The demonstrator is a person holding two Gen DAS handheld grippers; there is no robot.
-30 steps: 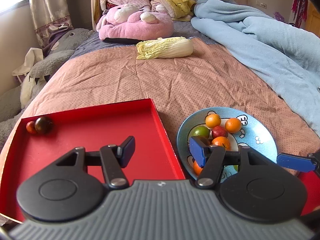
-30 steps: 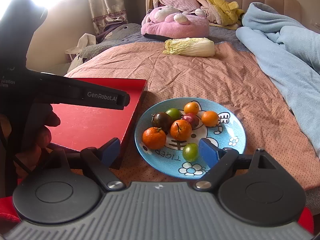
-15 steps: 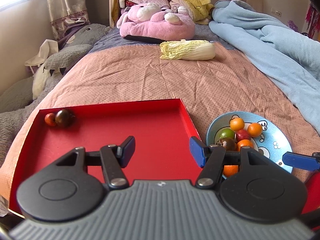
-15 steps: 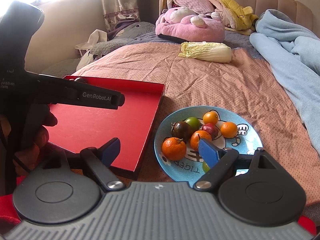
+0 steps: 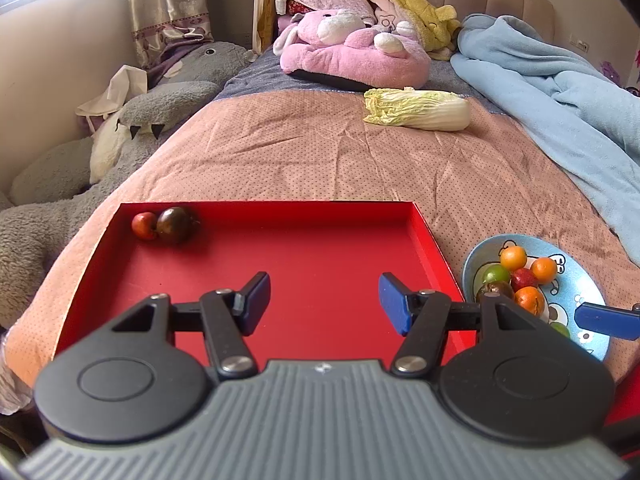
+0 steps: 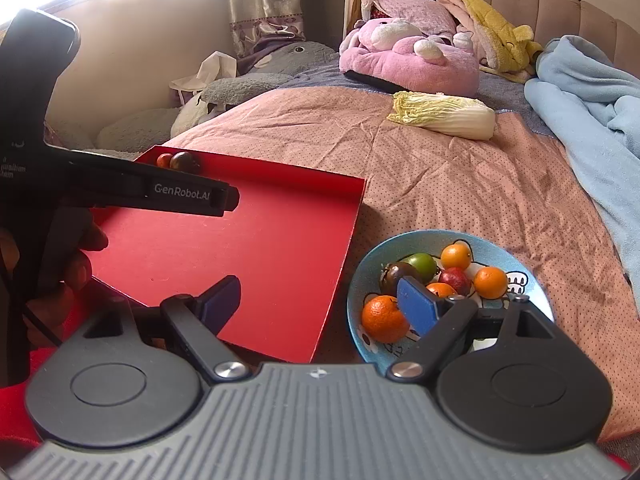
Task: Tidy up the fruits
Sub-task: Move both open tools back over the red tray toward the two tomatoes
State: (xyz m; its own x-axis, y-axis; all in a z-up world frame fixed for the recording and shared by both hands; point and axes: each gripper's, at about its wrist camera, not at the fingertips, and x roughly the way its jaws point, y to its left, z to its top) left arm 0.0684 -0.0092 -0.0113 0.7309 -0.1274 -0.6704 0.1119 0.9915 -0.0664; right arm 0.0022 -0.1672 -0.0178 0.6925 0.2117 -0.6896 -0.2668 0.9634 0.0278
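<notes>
A red tray lies on the bed, with a small red fruit and a dark round fruit in its far left corner. A blue cartoon plate to its right holds several fruits: oranges, a green one, a dark one and a red one. My left gripper is open and empty above the tray's near half. My right gripper is open and empty, with its right finger over the plate's near side. The tray and the plate show in both views.
A napa cabbage lies farther up the bed. A pink plush sits at the head. A light blue blanket covers the right side. Grey plush toys lie along the left edge.
Both grippers have swung to the left: the tray now fills the left view's middle and the plate sits farther right in both views. Both stay open and empty.
</notes>
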